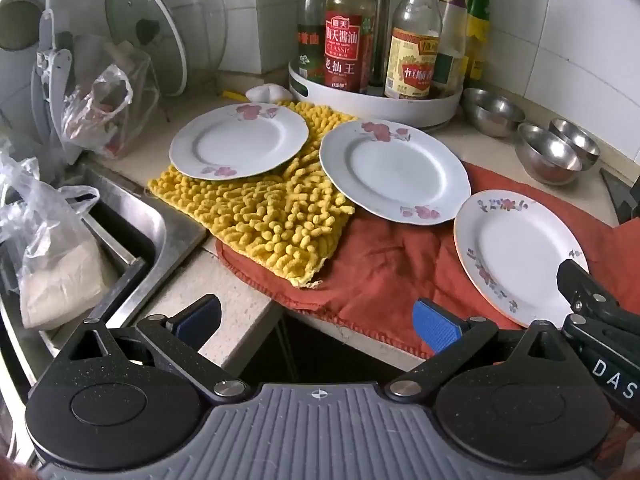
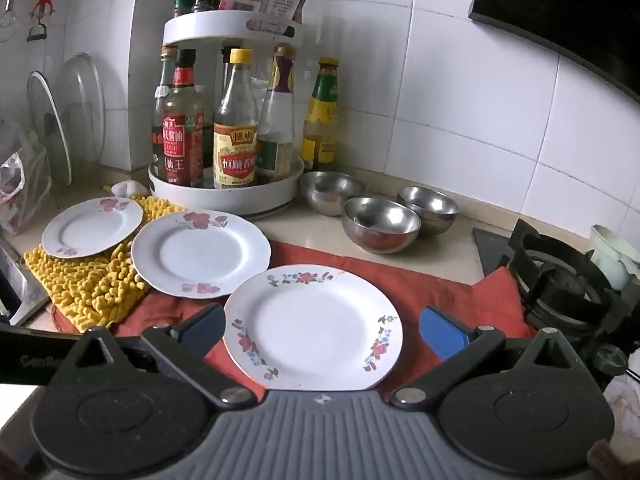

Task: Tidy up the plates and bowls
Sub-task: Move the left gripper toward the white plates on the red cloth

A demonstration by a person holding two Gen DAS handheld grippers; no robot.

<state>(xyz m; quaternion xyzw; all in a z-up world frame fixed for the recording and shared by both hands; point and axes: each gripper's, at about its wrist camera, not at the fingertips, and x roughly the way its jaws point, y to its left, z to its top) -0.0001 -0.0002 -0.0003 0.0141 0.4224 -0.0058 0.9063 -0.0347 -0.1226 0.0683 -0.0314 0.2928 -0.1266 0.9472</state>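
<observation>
Three white floral plates lie on the counter: a far left plate [image 1: 239, 141] [image 2: 92, 227] on a yellow mat, a middle plate [image 1: 394, 171] [image 2: 201, 253] overlapping mat and red cloth, and a near right plate [image 1: 520, 256] [image 2: 313, 326] on the red cloth. Three steel bowls [image 1: 546, 154] [image 2: 380, 224] stand upright behind them by the wall. My left gripper [image 1: 318, 322] is open and empty above the counter's front edge. My right gripper [image 2: 322, 334] is open and empty, its fingers on either side of the near plate and above it.
A white turntable rack [image 1: 376, 104] [image 2: 224, 196] full of sauce bottles stands at the back. A sink [image 1: 132, 220] holding a plastic bag is on the left, with pot lids [image 1: 148, 36] behind. A gas burner [image 2: 560, 280] is on the right.
</observation>
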